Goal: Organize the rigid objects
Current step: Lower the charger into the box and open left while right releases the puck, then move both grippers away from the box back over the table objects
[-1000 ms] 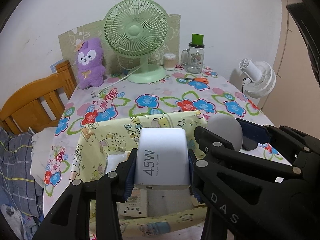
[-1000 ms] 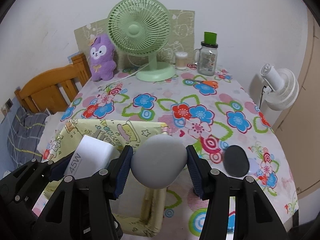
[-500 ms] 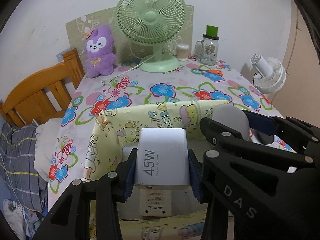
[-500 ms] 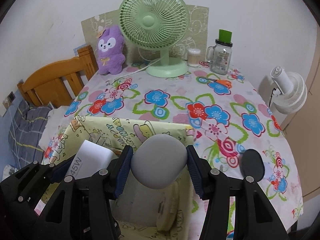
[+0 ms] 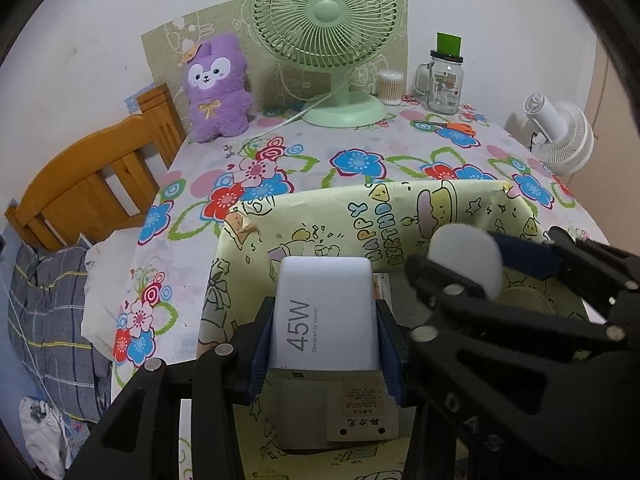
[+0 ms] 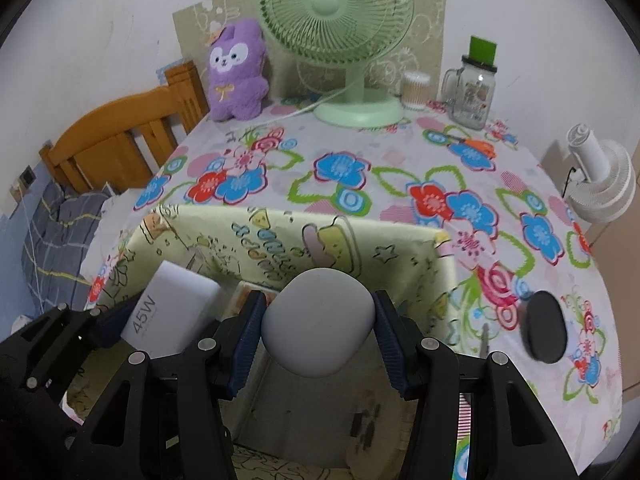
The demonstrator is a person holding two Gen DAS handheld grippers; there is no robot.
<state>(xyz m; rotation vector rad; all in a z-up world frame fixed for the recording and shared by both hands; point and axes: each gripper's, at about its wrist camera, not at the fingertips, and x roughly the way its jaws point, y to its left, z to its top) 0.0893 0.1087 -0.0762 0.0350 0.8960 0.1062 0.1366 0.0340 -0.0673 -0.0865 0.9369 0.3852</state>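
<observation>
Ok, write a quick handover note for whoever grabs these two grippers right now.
Left gripper: jaws clamped on the white 45W charger, held over the yellow box.
Right gripper: jaws clamped on the grey rounded case, also above the box.
Done: both items picked up; a labelled white block lies inside the box.
Left: lower and release both; the black oval piece sits on the tablecloth beside the box.

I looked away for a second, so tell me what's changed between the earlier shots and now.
Both grippers moved forward and down over the yellow box, so its inside now shows below them. The left gripper still clamps the white charger; the right gripper still clamps the grey case. Fan, plush, jar and black lid stayed put.
</observation>
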